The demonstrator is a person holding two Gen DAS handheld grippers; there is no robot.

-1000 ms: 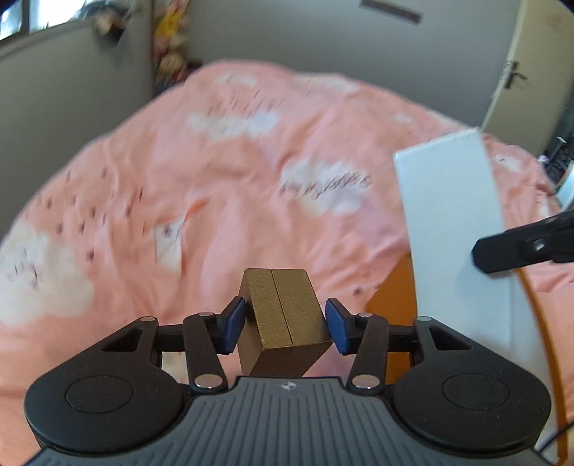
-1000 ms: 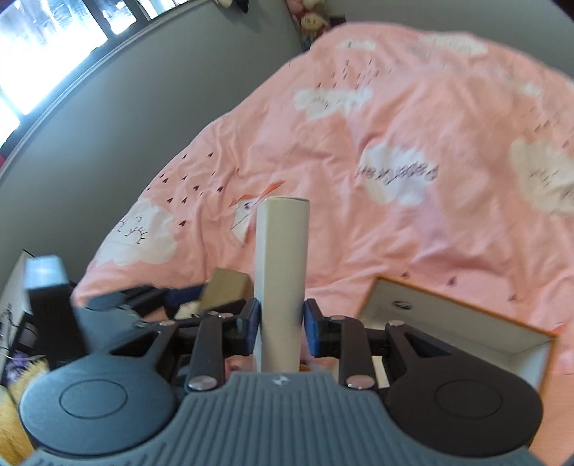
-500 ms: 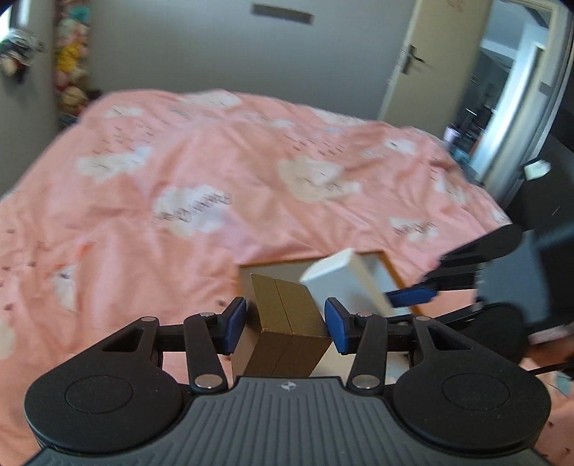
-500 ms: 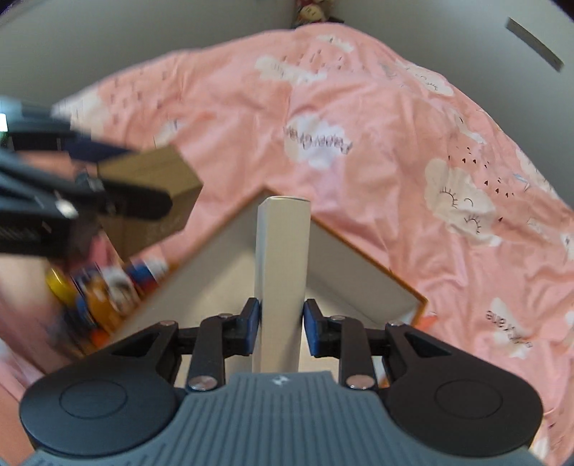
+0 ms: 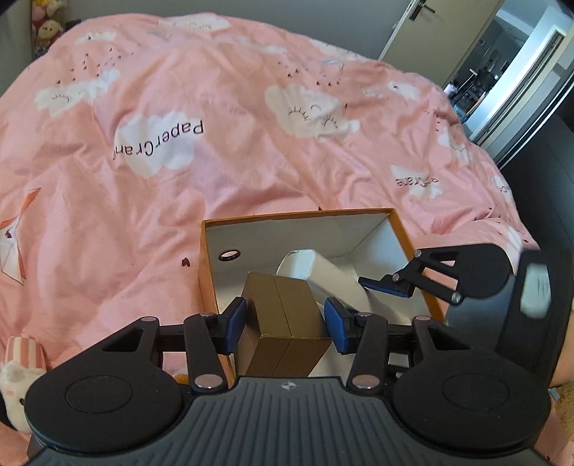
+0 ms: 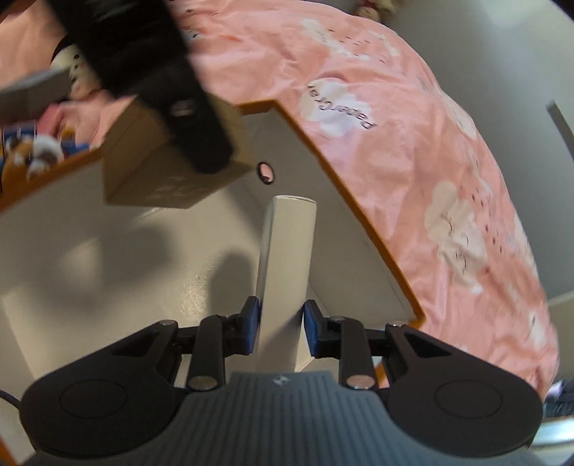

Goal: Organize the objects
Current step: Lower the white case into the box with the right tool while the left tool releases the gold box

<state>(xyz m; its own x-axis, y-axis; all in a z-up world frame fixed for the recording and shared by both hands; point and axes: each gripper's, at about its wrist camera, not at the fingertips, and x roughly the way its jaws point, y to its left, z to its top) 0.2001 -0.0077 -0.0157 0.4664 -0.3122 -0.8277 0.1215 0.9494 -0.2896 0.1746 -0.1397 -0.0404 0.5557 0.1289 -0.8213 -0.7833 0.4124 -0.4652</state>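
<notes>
An orange cardboard box (image 5: pixel 297 216) with a white inside lies open on the pink duvet. My left gripper (image 5: pixel 285 321) is shut on a gold-brown carton (image 5: pixel 280 297), held just above the box's near left corner. My right gripper (image 6: pixel 281 322) is shut on a slim white carton (image 6: pixel 287 251), which reaches down into the box with its far end close to the white floor. In the left wrist view the white carton (image 5: pixel 333 276) slants inside the box, with one right finger (image 5: pixel 385 286) on it. In the right wrist view the gold carton (image 6: pixel 154 179) hangs at the upper left.
The pink cloud-print duvet (image 5: pixel 179 107) covers the bed all round the box. A striped plush toy (image 5: pixel 21 365) lies by the box's near left side, and several small toys (image 6: pixel 39 150) lie beyond its rim. A door (image 5: pixel 430 32) stands ajar at the far right.
Both grippers have swung from above the duvet to the orange box and come down. The white carton has rolled and dropped inside the box; the gold carton now hangs over its edge.
</notes>
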